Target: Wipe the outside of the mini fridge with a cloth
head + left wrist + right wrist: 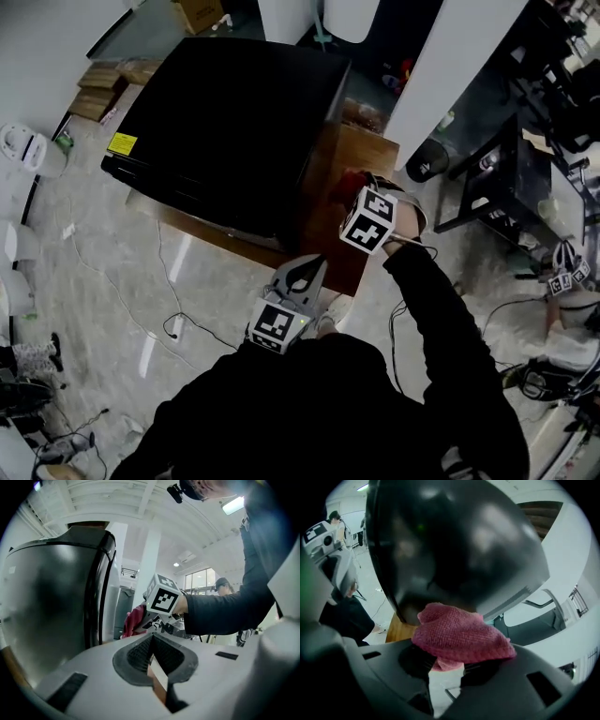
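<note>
So the mini fridge [225,122] is this glossy black box sitting on a low wooden tabletop [370,155], with a little yellow sticker [122,143] near one corner of its top. The right tongs [447,660] are clamped on a pinkish-red cloth [461,634], a bunched-up knit wad that bulges out over both jaws with a small flap hanging down between them. From the head view the cloth sits at the fridge's right side, above the bare strip of wood, and in the right gripper view it's right up against the lower edge of the shiny black wall. It looks like it's touching, but I honestly can't tell for sure. The left tongs [305,272] are lower down, near the person's body and just off the front edge of the tabletop, pointing up toward the fridge. Their jaws are closed together with nothing between them. The left gripper view looks up past the fridge door's side and shows the other gripper's marker cube with the cloth poking out in front of it. Around it all there's a pale marble floor [112,262] with thin cables trailing over it, a cardboard box [199,13] behind the fridge and a white pillar [459,66] off to the right.
</note>
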A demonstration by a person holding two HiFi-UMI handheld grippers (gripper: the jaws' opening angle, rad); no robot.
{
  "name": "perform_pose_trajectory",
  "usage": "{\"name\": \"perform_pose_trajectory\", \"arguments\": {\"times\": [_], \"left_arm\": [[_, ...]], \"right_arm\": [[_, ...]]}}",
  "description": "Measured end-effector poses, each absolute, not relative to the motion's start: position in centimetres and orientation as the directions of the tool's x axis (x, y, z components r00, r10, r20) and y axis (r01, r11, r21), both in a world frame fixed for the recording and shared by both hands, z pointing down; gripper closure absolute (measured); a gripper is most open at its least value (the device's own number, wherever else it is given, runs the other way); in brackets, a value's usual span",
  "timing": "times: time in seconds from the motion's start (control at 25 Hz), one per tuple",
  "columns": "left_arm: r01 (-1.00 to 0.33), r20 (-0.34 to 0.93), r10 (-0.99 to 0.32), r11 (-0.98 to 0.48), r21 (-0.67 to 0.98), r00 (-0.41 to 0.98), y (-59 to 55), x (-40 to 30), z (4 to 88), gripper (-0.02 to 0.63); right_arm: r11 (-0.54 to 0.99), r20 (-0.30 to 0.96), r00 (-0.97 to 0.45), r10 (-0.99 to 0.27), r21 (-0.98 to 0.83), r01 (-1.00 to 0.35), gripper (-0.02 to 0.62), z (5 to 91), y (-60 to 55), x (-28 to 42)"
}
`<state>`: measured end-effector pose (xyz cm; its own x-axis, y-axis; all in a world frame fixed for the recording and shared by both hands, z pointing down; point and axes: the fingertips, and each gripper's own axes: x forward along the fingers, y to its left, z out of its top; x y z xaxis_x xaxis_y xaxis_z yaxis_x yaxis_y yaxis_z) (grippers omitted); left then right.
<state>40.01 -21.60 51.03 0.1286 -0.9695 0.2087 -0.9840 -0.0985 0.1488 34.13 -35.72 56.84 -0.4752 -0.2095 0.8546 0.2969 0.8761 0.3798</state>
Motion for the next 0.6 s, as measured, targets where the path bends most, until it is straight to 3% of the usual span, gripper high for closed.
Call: {"name": "perform_pose_trajectory", "arguments": {"times": [0.6], "left_arm": [[-0.952,0.140,-0.949,-0.260,0.165,0.283,-13.4,36.3,46.6,0.600]], "right_arm": [[0.819,0.824,-0.428,-0.372,0.508,0.265,0.465,47.5,-24.9,31.1]]}}
